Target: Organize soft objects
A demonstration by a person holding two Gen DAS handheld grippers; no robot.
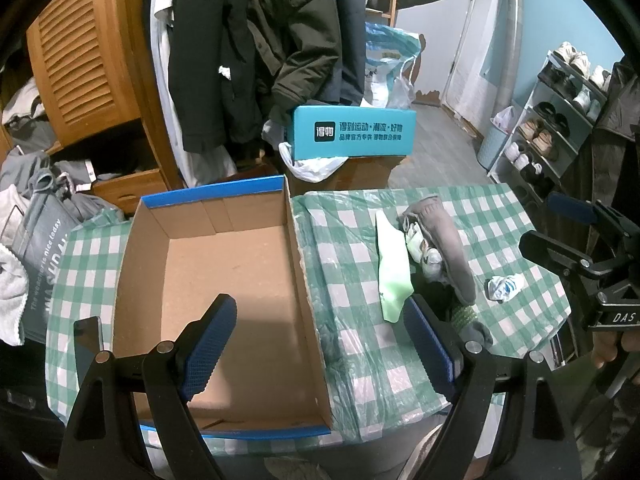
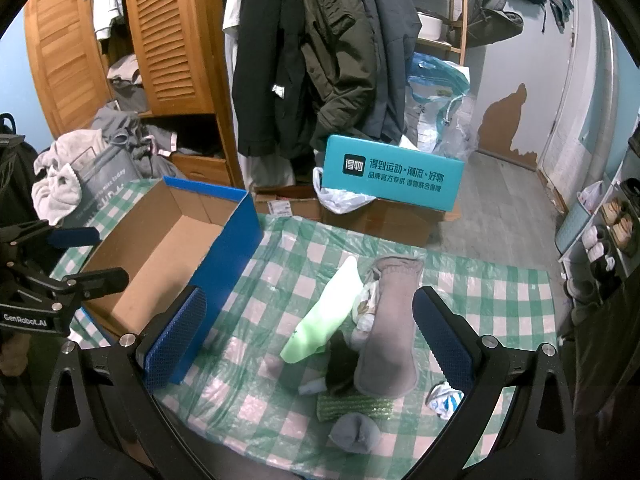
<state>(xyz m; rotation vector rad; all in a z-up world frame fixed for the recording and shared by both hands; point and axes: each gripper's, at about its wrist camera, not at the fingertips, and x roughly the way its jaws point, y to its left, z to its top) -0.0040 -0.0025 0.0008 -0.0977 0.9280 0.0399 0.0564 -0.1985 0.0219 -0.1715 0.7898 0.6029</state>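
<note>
A: Where do the socks lie?
B: The sock pile (image 2: pixel 360 332) lies on the counter (image 2: pixel 500 292) near its right front corner, straight ahead of the right hand-held gripper (image 2: pixel 310 340), which is spread wide and grasps nothing.
A: And the left hand-held gripper (image 1: pixel 316 344)?
B: Also released, above the open shoe box (image 1: pixel 224 280) at the counter's left edge. A bare checkered strip separates box and pile.

A home: hung coats (image 2: pixel 320 60), wardrobe (image 2: pixel 160 36), shoe rack (image 1: pixel 560 120)
</note>
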